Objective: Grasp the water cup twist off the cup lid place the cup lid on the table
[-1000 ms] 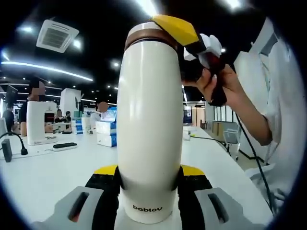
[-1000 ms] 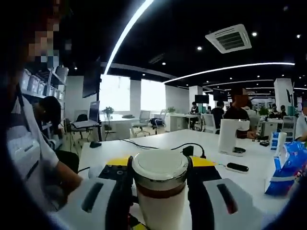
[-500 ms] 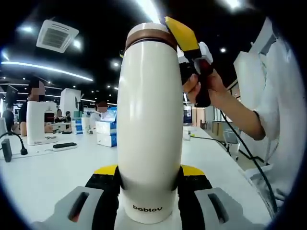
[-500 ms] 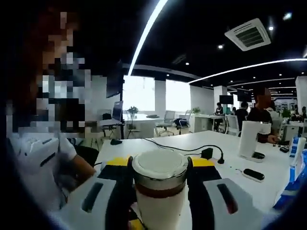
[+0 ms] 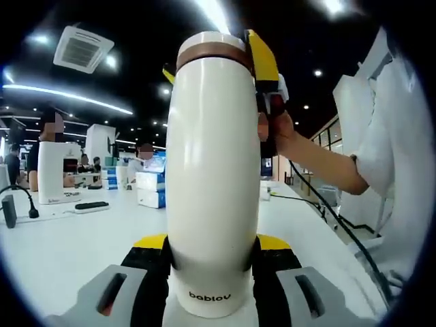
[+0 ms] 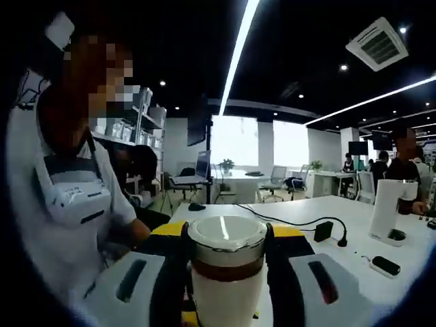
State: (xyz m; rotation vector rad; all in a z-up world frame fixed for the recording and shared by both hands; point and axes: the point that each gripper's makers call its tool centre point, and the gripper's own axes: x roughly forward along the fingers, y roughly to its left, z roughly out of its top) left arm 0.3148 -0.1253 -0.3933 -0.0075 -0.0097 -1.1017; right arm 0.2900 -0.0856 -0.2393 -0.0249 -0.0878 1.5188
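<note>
- One water cup [image 5: 212,177] stands upright before me, its cream body clamped low between the two jaws of my left gripper [image 5: 212,272]; its base is cut off at the bottom of the left gripper view.
- One cup lid [image 6: 227,240], white-topped above a metal ring and brown band, sits on the cup with my right gripper [image 6: 227,262] closed on it from both sides.
- In the left gripper view the lid is mostly out of sight; I see its brown band and the right gripper's yellow jaw tips at either side.
- A person's hand [image 5: 281,131] holds that gripper, its fingers half hidden behind the cup.
- The white table [image 5: 75,238] runs behind; whether the cup rests on it, I cannot tell.
- One white appliance [image 5: 56,174] stands toward the table's far left edge, too blurred to identify.
</note>
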